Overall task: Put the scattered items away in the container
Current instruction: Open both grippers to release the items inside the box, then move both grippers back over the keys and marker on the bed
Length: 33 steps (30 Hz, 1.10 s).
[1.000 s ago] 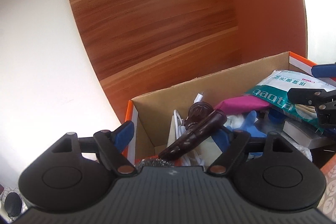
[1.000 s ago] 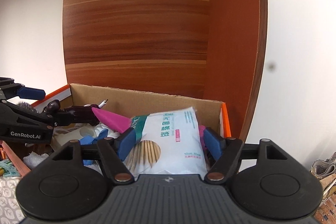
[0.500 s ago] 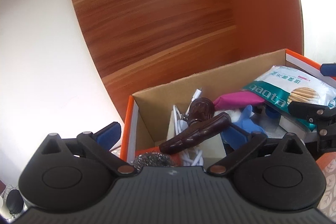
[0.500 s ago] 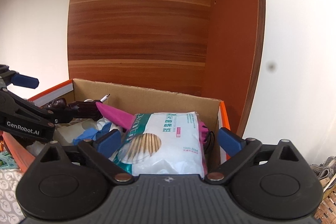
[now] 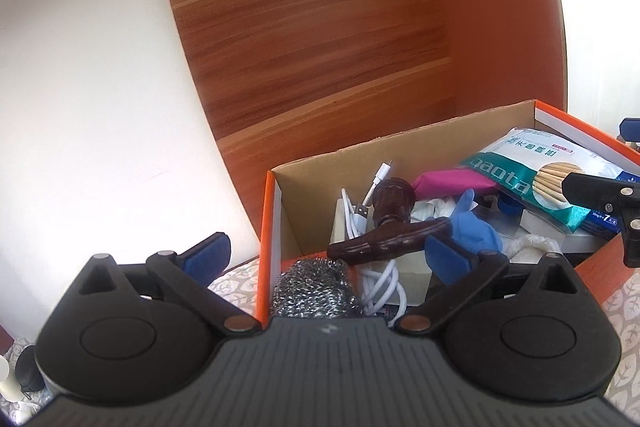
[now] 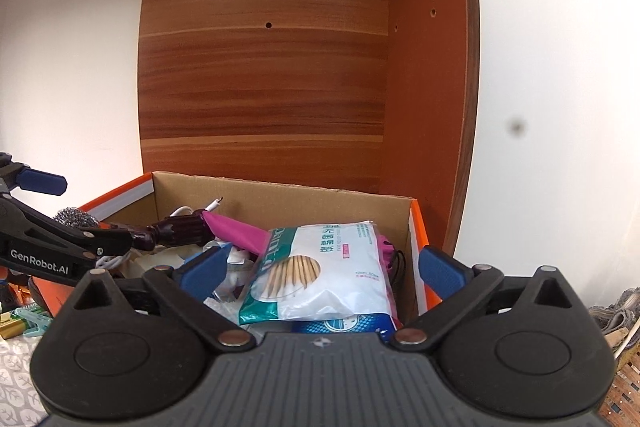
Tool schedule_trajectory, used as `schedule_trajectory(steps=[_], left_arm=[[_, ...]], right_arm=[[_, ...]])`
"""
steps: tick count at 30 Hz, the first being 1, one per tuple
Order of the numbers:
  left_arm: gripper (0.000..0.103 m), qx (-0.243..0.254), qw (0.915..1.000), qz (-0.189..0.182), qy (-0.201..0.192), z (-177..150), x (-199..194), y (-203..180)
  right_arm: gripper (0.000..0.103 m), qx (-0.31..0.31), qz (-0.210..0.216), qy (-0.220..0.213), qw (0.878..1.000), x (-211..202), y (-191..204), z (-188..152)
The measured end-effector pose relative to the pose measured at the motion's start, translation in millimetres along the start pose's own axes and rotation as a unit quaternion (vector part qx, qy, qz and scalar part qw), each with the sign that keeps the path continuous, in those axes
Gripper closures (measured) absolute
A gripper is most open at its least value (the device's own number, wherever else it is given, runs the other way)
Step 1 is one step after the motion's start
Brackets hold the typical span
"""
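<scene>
An orange-edged cardboard box (image 5: 404,155) (image 6: 280,193) holds many items. A dark brown wooden-handled tool (image 5: 384,227) (image 6: 176,229) lies across the box's left part, above a white cable (image 5: 352,215) and a steel wool scourer (image 5: 316,289). A white and green cotton swab packet (image 6: 324,275) (image 5: 544,175) lies on top at the right. My left gripper (image 5: 324,253) is open and empty at the box's left edge. My right gripper (image 6: 320,269) is open and empty, its fingers either side of the packet.
A magenta pouch (image 5: 452,183) and a blue glove (image 5: 472,223) lie in the box. A wooden panel (image 6: 264,75) stands behind it. A patterned cloth (image 5: 236,283) covers the table. Green clips (image 6: 28,319) lie at the far left.
Both grippers opened wide. The left one released the brown tool, which now rests in the box. The right one released the swab packet, which settled on the pile. Both pulled back slightly.
</scene>
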<state>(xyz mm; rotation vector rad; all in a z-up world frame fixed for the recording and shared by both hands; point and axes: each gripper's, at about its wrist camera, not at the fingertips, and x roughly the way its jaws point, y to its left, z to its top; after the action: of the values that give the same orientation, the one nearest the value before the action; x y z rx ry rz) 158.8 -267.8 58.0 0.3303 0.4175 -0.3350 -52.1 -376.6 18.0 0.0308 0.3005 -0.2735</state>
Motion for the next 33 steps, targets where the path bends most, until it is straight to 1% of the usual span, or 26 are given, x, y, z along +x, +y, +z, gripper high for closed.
schedule_trajectory(steps=[6,9,12,15,19,26,29,33], left_arm=[[0.0,-0.011,0.9999,0.006,-0.007,-5,-17,12],[0.0,-0.019,0.9997,0.011,-0.011,-9,-28,21],[0.0,-0.023,0.9995,0.016,-0.013,-15,-39,29],[0.0,-0.027,0.9991,0.028,-0.013,-24,-49,40],[0.0,-0.042,0.9982,0.041,-0.007,-39,-63,58],[0.0,-0.075,0.9935,0.084,0.012,-77,-86,103],[0.0,-0.089,0.9893,0.113,0.026,-95,-93,125],[0.0,-0.118,0.9829,0.134,0.046,-116,-98,154]], right_arm=[[0.0,-0.005,0.011,-0.02,1.0,-18,14,3],[0.0,-0.012,0.023,-0.028,0.999,-26,25,5],[0.0,-0.018,0.039,-0.038,0.998,-34,39,8],[0.0,-0.027,0.059,-0.045,0.997,-41,56,11],[0.0,-0.041,0.087,-0.05,0.994,-46,82,12],[0.0,-0.075,0.144,-0.041,0.986,-50,138,8],[0.0,-0.087,0.165,-0.037,0.982,-50,160,5],[0.0,-0.105,0.19,-0.028,0.976,-50,187,2]])
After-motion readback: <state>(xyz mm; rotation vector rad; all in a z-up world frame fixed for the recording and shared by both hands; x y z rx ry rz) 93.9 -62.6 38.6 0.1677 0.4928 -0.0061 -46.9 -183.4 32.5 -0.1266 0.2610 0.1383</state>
